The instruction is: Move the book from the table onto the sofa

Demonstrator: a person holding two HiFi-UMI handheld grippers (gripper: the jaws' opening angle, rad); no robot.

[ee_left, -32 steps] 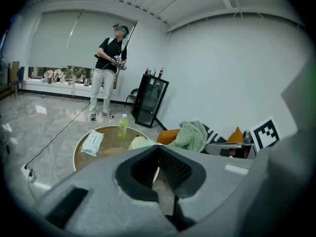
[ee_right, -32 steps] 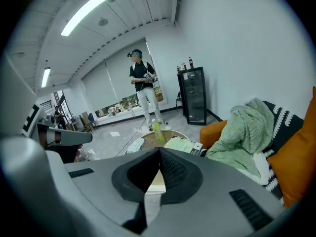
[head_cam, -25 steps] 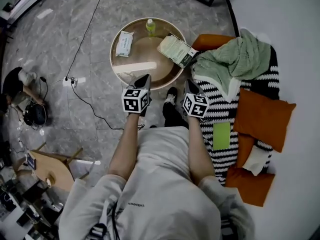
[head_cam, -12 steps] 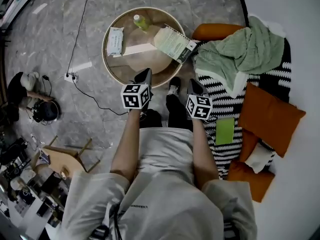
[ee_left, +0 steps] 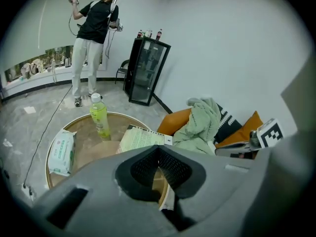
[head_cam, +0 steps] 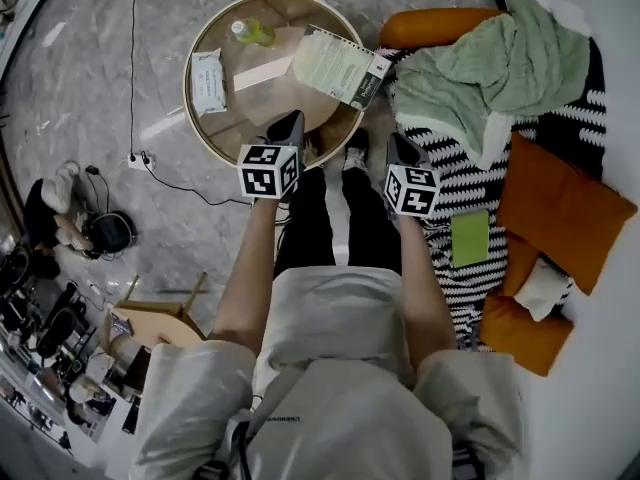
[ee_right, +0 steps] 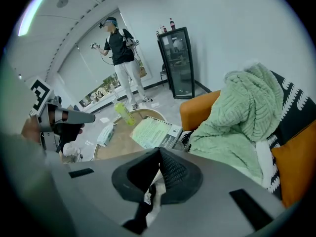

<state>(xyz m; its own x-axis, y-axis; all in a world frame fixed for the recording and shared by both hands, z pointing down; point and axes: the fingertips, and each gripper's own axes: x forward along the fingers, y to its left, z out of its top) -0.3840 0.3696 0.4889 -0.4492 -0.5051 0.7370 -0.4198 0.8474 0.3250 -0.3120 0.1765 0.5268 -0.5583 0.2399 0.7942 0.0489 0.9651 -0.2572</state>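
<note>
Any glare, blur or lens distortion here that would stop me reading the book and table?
Head view: fisheye bends the edges; a pale glare strip crosses the table; the book reads sharp. Left gripper view: black corners, left gripper soft near lens. Right gripper view: same corners, ceiling light streak top left.

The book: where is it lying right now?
In the head view the book lies at the round table's right edge, its corner overhanging toward the green blanket on the sofa.
</note>
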